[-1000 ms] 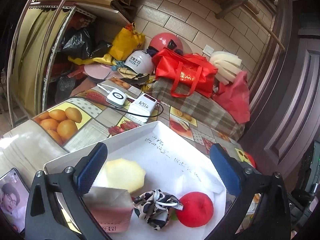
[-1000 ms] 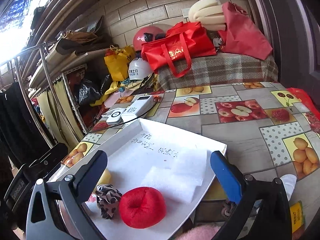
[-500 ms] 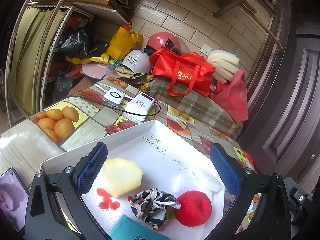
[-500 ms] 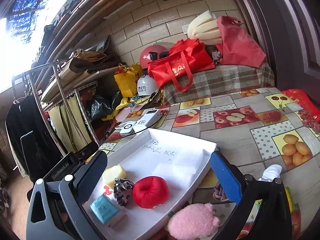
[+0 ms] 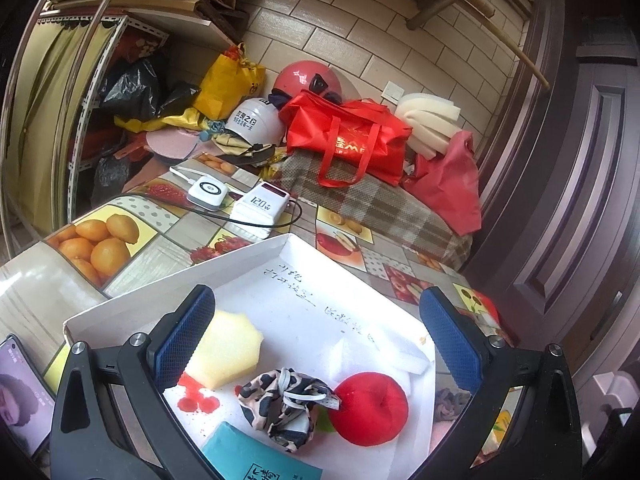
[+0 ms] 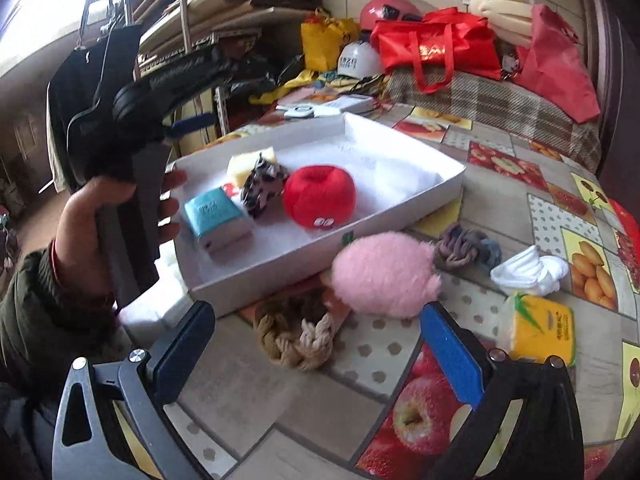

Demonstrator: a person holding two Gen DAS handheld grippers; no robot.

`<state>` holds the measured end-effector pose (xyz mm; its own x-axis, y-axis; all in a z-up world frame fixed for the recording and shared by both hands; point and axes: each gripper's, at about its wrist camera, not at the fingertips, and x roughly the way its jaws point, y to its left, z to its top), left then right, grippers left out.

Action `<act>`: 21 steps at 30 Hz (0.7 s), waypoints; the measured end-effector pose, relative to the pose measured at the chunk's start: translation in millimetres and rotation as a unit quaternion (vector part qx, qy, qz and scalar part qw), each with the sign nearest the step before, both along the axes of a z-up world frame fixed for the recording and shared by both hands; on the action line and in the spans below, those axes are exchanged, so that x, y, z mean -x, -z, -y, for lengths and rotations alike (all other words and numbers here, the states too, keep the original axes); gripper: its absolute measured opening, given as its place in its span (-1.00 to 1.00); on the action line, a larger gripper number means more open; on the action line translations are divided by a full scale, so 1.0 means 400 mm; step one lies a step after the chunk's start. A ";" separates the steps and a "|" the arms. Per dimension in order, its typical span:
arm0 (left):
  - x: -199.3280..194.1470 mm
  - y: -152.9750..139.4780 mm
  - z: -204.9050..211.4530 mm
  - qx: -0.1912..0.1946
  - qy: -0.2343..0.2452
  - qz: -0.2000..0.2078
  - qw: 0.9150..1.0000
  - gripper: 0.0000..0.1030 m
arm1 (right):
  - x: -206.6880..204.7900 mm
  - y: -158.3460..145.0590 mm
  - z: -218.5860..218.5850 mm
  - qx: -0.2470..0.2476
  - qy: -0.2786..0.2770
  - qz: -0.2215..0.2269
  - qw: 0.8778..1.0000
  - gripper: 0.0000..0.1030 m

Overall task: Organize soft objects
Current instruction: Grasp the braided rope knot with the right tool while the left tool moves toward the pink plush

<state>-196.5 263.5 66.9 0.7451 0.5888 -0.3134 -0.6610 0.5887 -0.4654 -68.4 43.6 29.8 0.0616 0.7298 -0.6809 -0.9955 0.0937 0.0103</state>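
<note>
Inside, the white tray (image 6: 404, 204) holds four soft items; five lie outside.

Black claw (image 6: 316, 344) frames, blue textured pads (image 6: 450, 354), silver screws, dark green sleeve (image 6: 36, 300), red cuff

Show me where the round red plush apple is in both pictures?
Left wrist: round red plush apple sits low, right of centre, in the white cardboard tray.
Right wrist: apple sits upper middle, in the tray.
Shared landmark: leopard-print fabric bundle beside it.
</note>
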 end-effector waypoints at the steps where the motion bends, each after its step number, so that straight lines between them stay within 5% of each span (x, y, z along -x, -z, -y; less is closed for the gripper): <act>1: -0.005 -0.001 0.004 -0.003 0.004 -0.003 1.000 1.00 | 0.010 0.011 -0.007 0.012 -0.008 0.003 1.000 0.99; 9: -0.035 -0.006 0.028 -0.026 0.016 -0.029 0.999 1.00 | 0.047 0.080 -0.056 0.073 -0.023 0.034 0.996 0.97; 17: -0.041 -0.001 0.031 -0.023 0.018 -0.031 0.999 1.00 | 0.043 0.086 -0.080 0.082 -0.022 0.027 0.996 0.97; 21: -0.046 0.003 0.034 -0.023 0.025 -0.032 0.999 1.00 | 0.057 0.097 -0.095 0.092 -0.029 0.031 0.995 0.82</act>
<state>-178.3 249.8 65.7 0.7528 0.5668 -0.3347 -0.6581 0.6406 -0.3956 -91.3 81.6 -8.9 0.0689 0.5971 -0.7992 -0.9975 0.0303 -0.0634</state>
